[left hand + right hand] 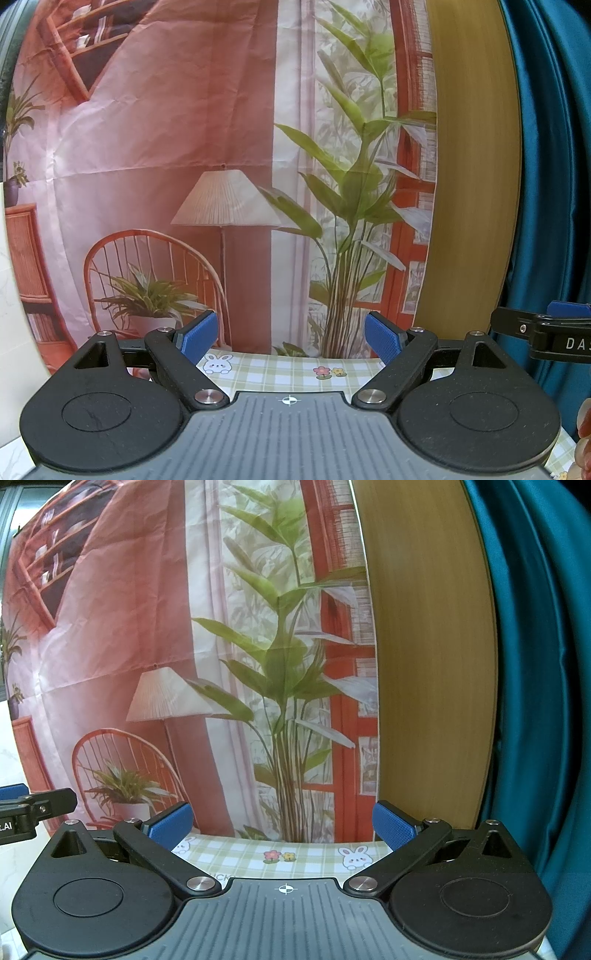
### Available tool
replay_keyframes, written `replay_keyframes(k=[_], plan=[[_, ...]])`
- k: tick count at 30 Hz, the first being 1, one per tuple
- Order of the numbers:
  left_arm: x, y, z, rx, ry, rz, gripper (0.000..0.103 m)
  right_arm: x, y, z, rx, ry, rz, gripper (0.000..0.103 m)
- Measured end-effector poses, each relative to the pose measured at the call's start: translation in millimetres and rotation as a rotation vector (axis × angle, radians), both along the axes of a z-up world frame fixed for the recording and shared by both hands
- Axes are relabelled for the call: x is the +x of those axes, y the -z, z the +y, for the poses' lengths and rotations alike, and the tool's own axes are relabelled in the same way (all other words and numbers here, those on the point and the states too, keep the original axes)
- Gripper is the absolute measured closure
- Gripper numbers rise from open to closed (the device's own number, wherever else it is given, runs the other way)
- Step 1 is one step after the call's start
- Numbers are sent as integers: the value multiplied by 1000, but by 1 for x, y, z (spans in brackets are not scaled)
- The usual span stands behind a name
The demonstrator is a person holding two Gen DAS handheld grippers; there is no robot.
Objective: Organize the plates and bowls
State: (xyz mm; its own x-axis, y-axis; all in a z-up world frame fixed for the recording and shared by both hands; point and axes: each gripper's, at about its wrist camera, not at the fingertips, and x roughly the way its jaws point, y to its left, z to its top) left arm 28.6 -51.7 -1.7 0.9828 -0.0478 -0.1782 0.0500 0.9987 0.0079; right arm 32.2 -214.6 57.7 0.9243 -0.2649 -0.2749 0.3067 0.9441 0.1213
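Both grippers' jaws spread, tablecloth (288, 369) beneath

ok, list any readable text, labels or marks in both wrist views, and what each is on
"DA", then a cut-off letter, perhaps "S": white letters on the right gripper's black body, at the left wrist view's right edge.
".AI", start cut off: on the left gripper's body, at the right wrist view's left edge.
"ICK", partly hidden: faint print on the checked tablecloth.
No plates or bowls in view, so no labels there.
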Motion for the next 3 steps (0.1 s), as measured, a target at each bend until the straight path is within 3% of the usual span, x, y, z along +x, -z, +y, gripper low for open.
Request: replay_keyframes(k=[3], plan=[[1, 0, 1, -2, -1, 1, 15, 0, 1, 0, 5, 3, -1, 0]])
